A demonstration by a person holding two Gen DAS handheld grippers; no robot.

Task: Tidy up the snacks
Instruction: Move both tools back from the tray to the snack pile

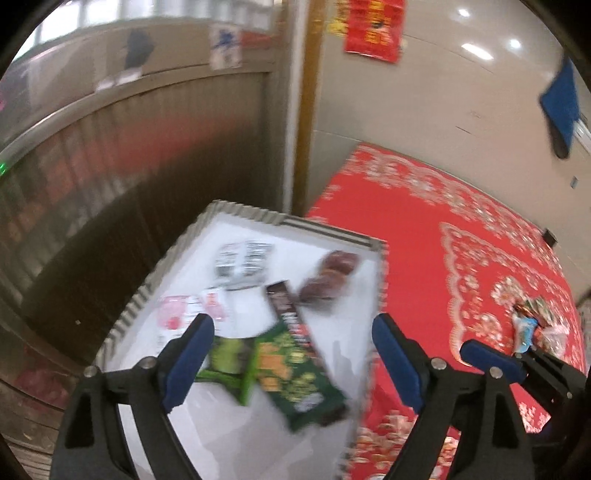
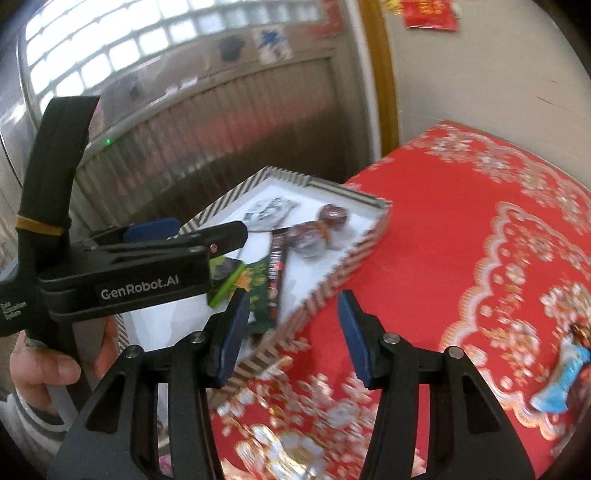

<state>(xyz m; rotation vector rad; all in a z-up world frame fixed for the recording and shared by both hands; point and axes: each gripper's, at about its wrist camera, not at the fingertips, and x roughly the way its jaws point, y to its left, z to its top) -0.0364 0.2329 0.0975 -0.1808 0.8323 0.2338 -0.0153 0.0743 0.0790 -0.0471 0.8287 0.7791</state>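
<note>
A striped-rim tray (image 1: pixel 155 277) with a white floor sits at the left edge of a red patterned tablecloth (image 1: pixel 443 258). In it lie green snack packets (image 1: pixel 291 365), a dark chocolate bar (image 1: pixel 291 317), brown wrapped buns (image 1: pixel 328 273), a black-and-white packet (image 1: pixel 243 258) and pink-and-white packets (image 1: pixel 184 310). My left gripper (image 1: pixel 291 350) is open and empty, hovering over the tray. My right gripper (image 2: pixel 291 336) is open and empty above the tray's near rim (image 2: pixel 332 277); it also shows in the left wrist view (image 1: pixel 491 362). Loose wrapped snacks (image 1: pixel 535 325) lie on the cloth at the right; one is a blue-and-white wrapper (image 2: pixel 561 373).
A dark slatted cabinet front (image 1: pixel 110 184) stands behind the tray. A grey wall (image 1: pixel 443 92) with a red poster (image 1: pixel 373 29) backs the table. The left gripper's body (image 2: pixel 122 269) and the hand holding it fill the left of the right wrist view.
</note>
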